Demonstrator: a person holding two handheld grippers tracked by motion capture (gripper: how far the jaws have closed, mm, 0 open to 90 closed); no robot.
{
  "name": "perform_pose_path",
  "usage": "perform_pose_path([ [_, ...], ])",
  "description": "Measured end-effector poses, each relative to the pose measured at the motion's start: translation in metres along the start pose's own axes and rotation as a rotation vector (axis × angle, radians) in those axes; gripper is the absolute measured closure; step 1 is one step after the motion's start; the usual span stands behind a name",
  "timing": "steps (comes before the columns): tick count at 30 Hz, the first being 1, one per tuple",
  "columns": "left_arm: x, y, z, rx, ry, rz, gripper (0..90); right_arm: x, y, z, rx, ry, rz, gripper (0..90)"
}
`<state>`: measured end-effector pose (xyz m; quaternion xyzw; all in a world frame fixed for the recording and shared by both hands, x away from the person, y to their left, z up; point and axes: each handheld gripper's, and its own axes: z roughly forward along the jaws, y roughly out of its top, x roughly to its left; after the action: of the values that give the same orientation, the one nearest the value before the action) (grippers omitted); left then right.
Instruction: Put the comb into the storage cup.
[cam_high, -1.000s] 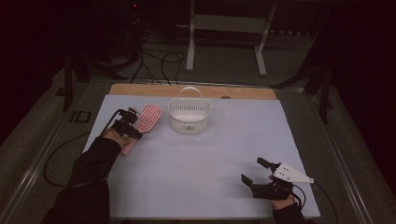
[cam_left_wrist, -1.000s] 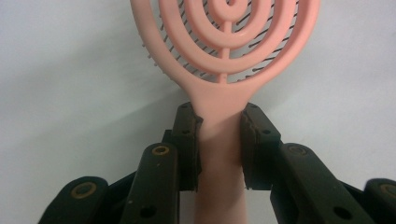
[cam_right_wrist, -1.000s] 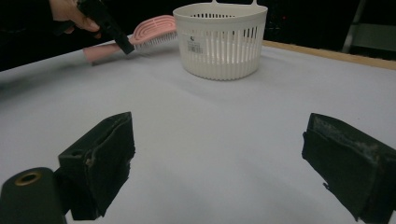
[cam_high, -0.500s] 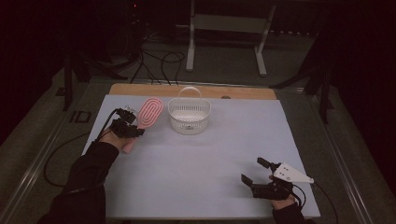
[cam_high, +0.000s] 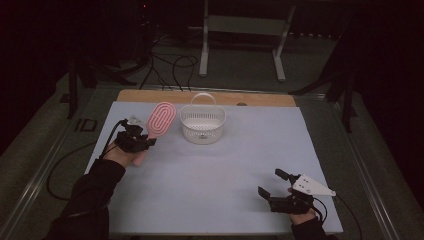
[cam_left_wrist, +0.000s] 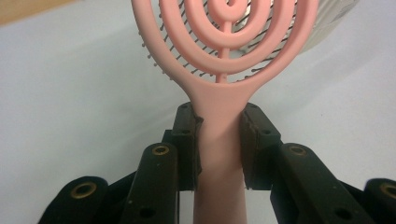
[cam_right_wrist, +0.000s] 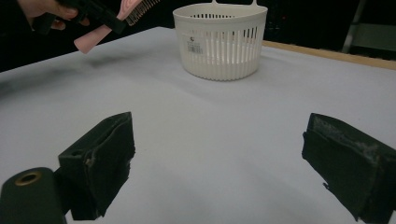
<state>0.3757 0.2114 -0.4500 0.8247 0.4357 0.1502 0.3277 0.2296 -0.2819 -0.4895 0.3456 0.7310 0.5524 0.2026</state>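
While your left gripper holds the pink plastic hairbrush with the ring-shaped head by its handle, its two black pads press on both sides of that handle, so the grip is tight; I think the step in hand is to carry the brush to the white plastic basket with thin slats and a loop handle and drop it in. The brush head sticks out past the jaws, up and away from your hand, and the basket stands just beyond that head, a little to its right; they look close but not touching.

Lift a bit higher first, so the head goes over the rim and not into the wall, since a light basket could slide or tip; keep the squeeze the same, because the handle is smooth and could slip; let go only when the head is well over the hole.

Your right gripper rests low over the pale grey table cover, far from the basket; its jaws stand wide apart with nothing between them.

Compared with a moment ago, the brush has moved up and closer to the basket; the right gripper is in the same spot.
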Motion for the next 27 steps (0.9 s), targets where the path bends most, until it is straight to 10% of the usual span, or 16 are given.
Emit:
perform_pose_path([
  [27, -0.055, -0.016, -0.016, -0.239, -0.149, 0.062, 71.1, 0.001, 0.0, 0.001, 0.001, -0.001, -0.002, 9.0],
])
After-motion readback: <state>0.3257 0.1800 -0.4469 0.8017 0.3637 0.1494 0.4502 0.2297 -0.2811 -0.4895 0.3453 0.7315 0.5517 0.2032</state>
